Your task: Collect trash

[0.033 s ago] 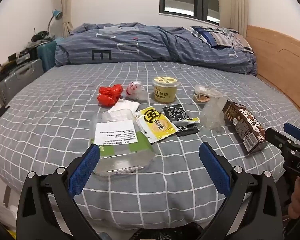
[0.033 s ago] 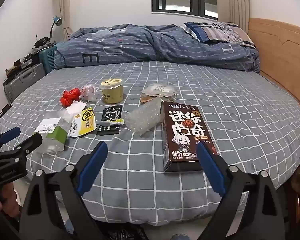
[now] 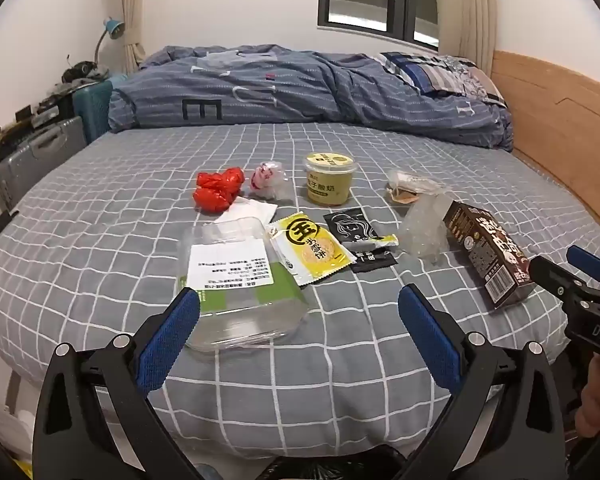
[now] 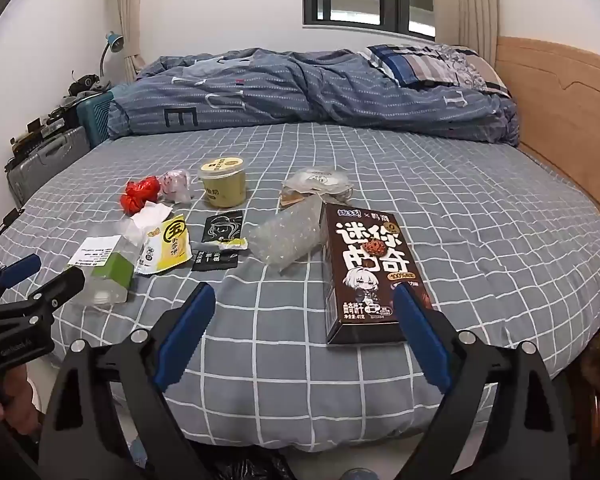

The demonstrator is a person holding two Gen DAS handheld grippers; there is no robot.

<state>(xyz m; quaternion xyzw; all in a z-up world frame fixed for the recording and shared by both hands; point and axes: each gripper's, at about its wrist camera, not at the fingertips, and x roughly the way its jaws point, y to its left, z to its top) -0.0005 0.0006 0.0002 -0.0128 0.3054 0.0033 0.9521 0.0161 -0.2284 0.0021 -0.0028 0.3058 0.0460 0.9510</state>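
step: nothing grabbed yet, both just hovering off the bed's near edge
left gripper: jaws wide, empty
right gripper: same, wide and empty
next: probably clear plastic clamshell box nearest the left, brown cardboard snack box for the right

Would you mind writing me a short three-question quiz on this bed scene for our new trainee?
1. True or false: the left gripper is shut on the clear plastic box.
2. Which thing lies nearest the right gripper? A) red wrapper B) brown carton C) yellow cup
3. Fill in: the yellow packet lies between the clear plastic box and the ____ packet.

Key: 1 false, both grippers are open and hold nothing; 2 B; 3 black.
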